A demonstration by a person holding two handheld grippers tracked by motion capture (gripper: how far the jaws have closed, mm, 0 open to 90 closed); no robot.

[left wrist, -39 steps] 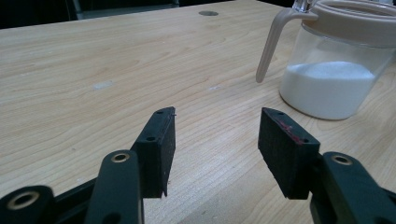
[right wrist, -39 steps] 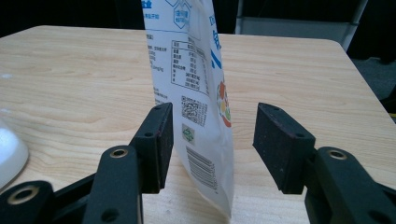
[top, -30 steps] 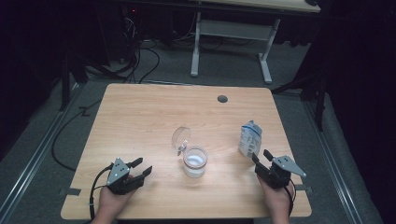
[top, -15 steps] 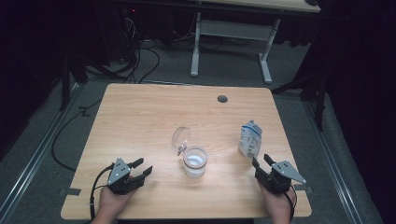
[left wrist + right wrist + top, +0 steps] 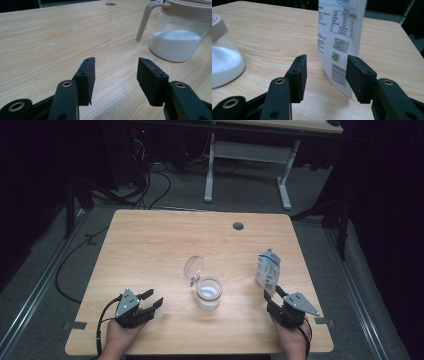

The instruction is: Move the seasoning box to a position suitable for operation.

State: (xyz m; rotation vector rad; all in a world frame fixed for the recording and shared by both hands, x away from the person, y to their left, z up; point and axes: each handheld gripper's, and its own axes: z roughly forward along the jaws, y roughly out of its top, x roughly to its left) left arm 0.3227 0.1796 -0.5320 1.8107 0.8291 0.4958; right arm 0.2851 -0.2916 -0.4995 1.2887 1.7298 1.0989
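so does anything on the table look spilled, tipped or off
Nothing spilled. The jar of white powder stands upright with its hinged lid flipped open. The white pouch stands upright near the right tool, leaning slightly.

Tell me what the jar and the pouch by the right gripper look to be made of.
Jar: clear glass or hard plastic, glossy, with white powder visible through it; its beige lid and handle look like matte plastic. Pouch: thin white printed film, probably plastic, standing upright with slightly curved sides.

The right gripper [image 5: 325, 75] is standing open, its jaws having just been closing; a white pouch [image 5: 340, 40] is standing upright at twelve o'clock beyond them; a jar [image 5: 223, 55] is sitting at nine o'clock.
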